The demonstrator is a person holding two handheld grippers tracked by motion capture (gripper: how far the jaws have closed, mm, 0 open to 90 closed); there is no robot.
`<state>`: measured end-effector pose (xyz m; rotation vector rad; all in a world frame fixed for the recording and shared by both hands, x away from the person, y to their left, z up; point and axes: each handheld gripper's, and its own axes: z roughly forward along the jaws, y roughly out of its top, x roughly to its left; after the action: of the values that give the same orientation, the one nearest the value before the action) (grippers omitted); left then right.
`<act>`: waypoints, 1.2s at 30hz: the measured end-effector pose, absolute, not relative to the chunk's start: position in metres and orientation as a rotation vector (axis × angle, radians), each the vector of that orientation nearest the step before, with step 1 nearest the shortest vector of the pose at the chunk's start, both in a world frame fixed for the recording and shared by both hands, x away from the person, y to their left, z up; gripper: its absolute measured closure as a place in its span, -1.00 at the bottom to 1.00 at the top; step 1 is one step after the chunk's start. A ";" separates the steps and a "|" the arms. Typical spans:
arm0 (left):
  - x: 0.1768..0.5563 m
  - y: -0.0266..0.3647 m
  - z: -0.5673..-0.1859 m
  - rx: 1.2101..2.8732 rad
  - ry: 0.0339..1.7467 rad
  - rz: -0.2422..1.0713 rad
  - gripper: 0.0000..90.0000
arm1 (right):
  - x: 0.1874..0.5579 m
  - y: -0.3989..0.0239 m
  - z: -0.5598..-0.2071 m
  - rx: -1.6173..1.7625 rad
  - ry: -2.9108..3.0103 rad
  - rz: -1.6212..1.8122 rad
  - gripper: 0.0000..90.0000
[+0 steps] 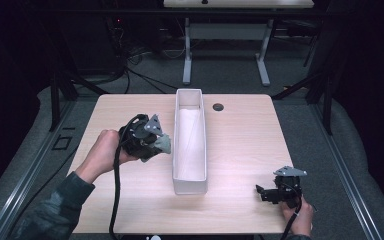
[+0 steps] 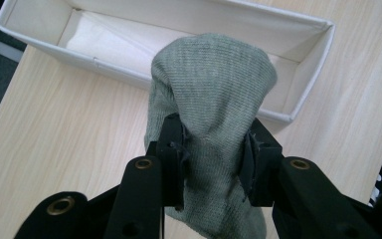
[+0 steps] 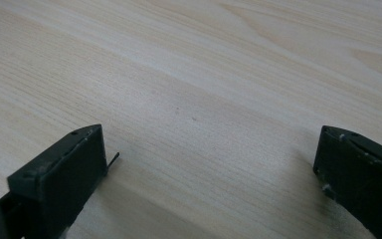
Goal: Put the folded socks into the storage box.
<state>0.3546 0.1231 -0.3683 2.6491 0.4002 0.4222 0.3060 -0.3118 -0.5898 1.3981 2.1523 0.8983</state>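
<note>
A grey-green knitted sock (image 2: 210,99) is pinched between the jaws of my left gripper (image 2: 214,159), which is shut on it. In the high view this left gripper (image 1: 161,143) hovers just left of the long white fabric bin (image 1: 176,150), with the sock (image 1: 163,144) hanging at its tip. The bin (image 2: 129,74) lies right behind the sock in the left gripper view, its inside bare. My right gripper (image 1: 261,192) rests low over the table's front right part, jaws wide apart with nothing between them; the right gripper (image 3: 209,164) looks onto bare wood.
The light wooden table (image 1: 240,145) has a round black grommet (image 1: 218,106) near its far edge, right of the bin. Beyond the table stand a desk frame and cables on a grey floor. Cables trail from both grippers toward the front edge.
</note>
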 end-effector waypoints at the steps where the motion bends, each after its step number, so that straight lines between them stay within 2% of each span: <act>1: 0.354 0.121 -0.368 2.652 0.396 0.423 0.49 | 0.306 -0.312 -0.590 1.399 2.152 0.899 -1.00; 36: 0.358 0.064 -0.375 2.750 0.225 0.354 0.49 | 0.306 -0.312 -0.590 1.398 2.152 0.899 -1.00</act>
<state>0.3576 0.0638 -0.3755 2.7502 0.2251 0.3537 0.3060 -0.3119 -0.5899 1.3977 2.1523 0.8990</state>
